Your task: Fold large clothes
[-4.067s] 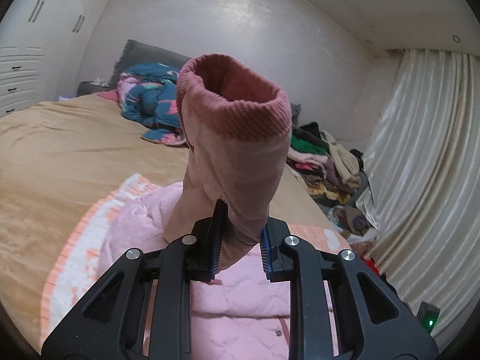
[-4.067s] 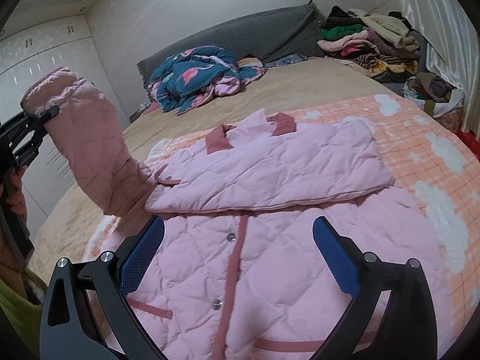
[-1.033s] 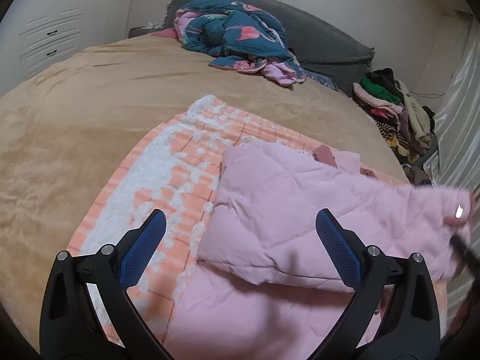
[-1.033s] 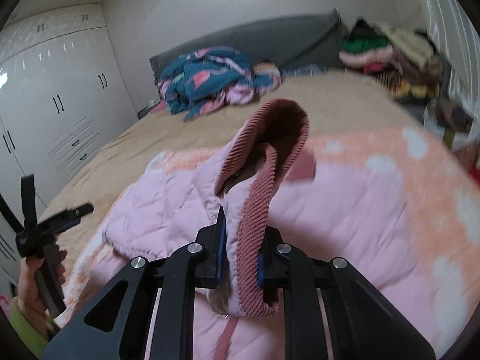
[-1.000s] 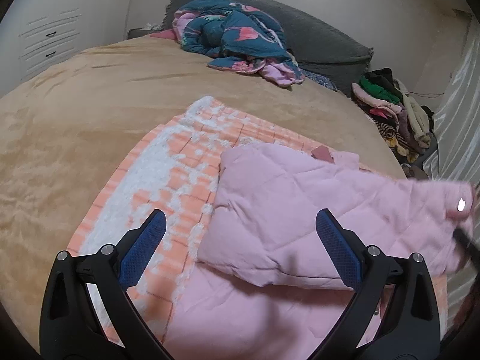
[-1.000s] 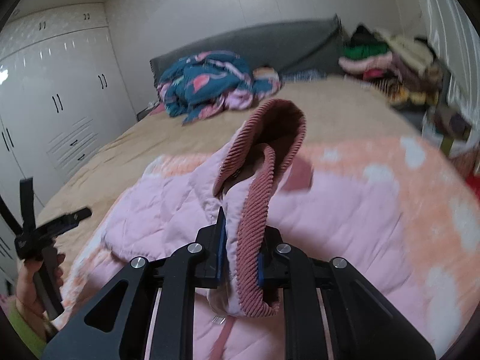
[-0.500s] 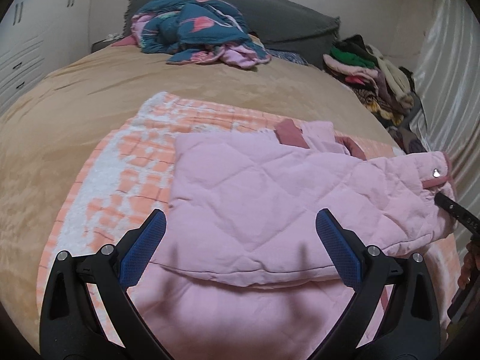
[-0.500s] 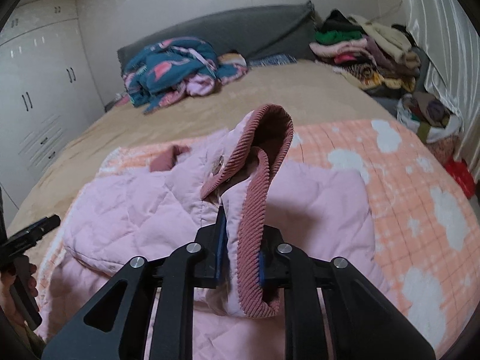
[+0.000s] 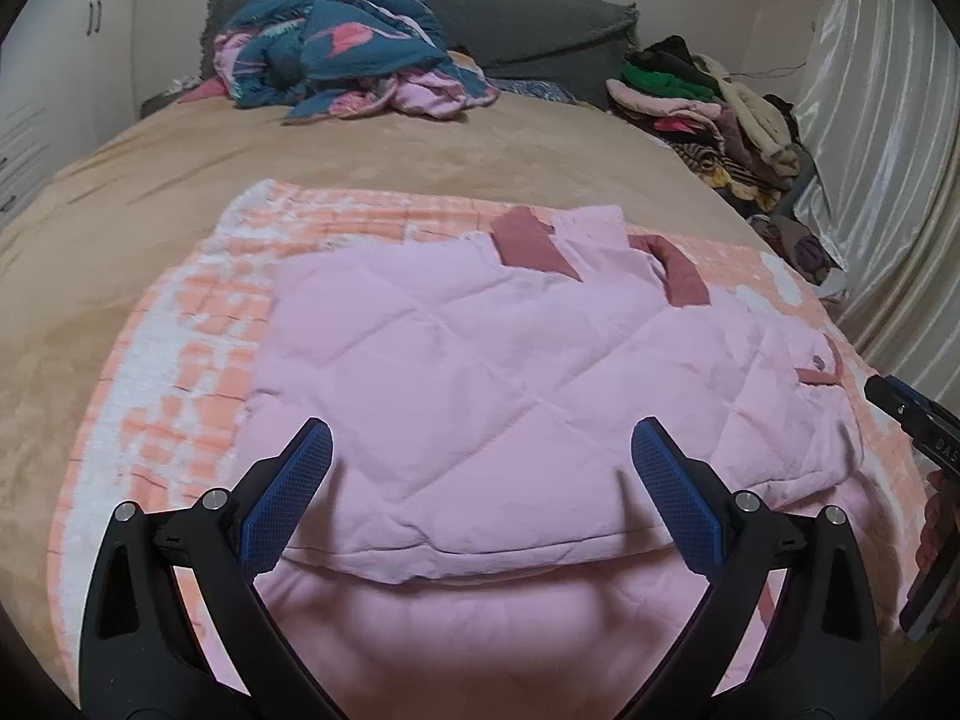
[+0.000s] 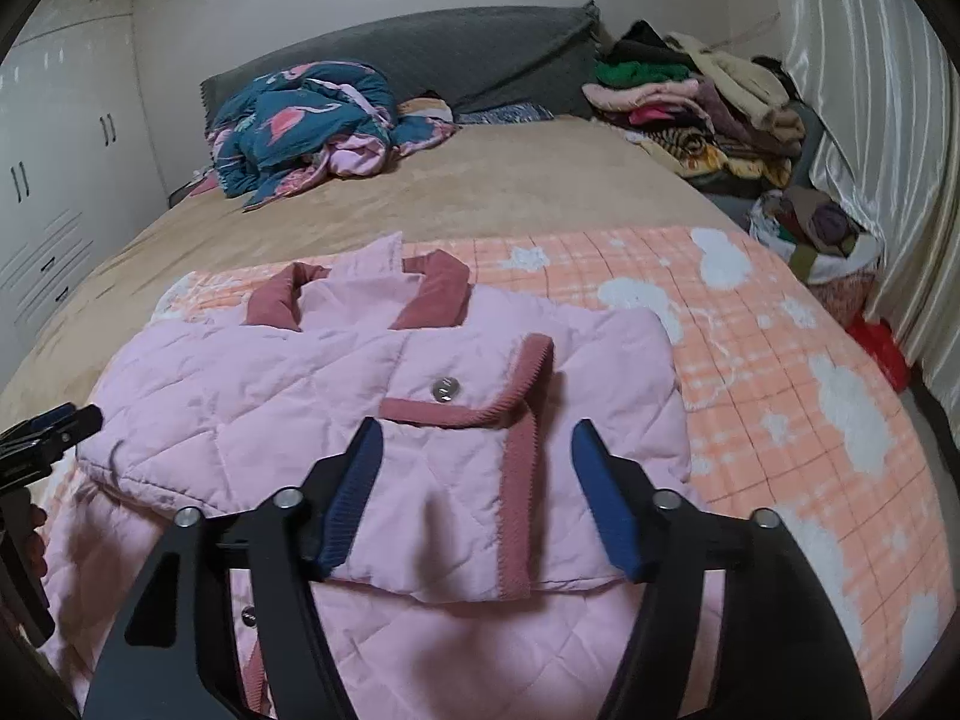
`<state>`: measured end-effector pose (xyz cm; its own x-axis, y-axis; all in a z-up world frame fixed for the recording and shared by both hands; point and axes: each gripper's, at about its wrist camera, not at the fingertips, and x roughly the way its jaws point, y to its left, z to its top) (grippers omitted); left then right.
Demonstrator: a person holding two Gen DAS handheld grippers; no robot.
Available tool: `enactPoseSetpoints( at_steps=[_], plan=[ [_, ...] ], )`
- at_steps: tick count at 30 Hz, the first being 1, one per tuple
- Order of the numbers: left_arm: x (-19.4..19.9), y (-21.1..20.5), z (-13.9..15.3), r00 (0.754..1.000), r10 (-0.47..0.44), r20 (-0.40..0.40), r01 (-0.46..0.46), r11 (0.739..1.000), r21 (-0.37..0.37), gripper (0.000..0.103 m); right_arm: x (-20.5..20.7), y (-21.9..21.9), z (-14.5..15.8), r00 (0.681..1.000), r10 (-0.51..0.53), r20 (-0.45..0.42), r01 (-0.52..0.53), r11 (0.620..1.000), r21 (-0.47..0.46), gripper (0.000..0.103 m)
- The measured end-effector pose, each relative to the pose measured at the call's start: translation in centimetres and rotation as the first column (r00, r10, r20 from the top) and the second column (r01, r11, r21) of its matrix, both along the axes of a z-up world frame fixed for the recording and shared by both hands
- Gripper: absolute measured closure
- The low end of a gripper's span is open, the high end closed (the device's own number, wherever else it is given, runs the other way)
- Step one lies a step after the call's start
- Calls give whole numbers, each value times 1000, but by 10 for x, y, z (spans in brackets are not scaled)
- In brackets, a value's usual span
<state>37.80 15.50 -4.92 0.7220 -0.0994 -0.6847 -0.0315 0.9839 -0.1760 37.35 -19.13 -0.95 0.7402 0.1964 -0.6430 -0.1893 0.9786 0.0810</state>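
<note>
A pink quilted jacket (image 9: 480,372) (image 10: 270,396) lies on the bed, collar (image 9: 534,240) away from me. Both sleeves are folded across its chest. The upper sleeve ends in a dusty-rose ribbed cuff (image 10: 522,420) with a snap button. My right gripper (image 10: 477,444) hovers over that cuff. Its jaws are opening; the cuff lies flat between and below them, clear of the pads. My left gripper (image 9: 480,450) stands open over the jacket's left part, holding nothing. Each gripper's tip shows at the other view's edge.
Under the jacket lies an orange-and-white checked blanket (image 10: 780,360) on a tan bedspread (image 9: 150,180). A teal flamingo quilt (image 9: 336,48) is bundled by the grey headboard. A clothes pile (image 10: 690,102) and a curtain (image 10: 870,120) stand at the right, white wardrobes at the left.
My right gripper lowered the raised cuff onto the jacket and let go; the sleeve now lies flat. My left gripper, open throughout, shifted sideways over the jacket.
</note>
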Motion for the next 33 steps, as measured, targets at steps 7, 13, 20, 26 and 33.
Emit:
enactPoseSetpoints(
  at_steps=[7,13,20,26,33],
  plan=[
    [10,-5,-30,997,8,-74,-4,998,63,9,5,46,3,989,144,-16,-145,989,-41,28],
    [12,5,-39,995,13,-97,-12,1000,9,9,30,79,-35,967,176,-184,-194,978,-82,27],
    [9,0,-34,994,5,-105,-3,1000,19,9,41,86,-76,964,134,-232,-161,981,-104,21],
    [5,3,-26,993,3,-117,-5,1000,-16,10,32,80,-73,964,125,-236,-147,986,-78,21],
    [-3,1,-16,993,3,-115,-5,1000,-18,10,19,70,-62,962,117,-247,-129,991,-29,17]
  ],
)
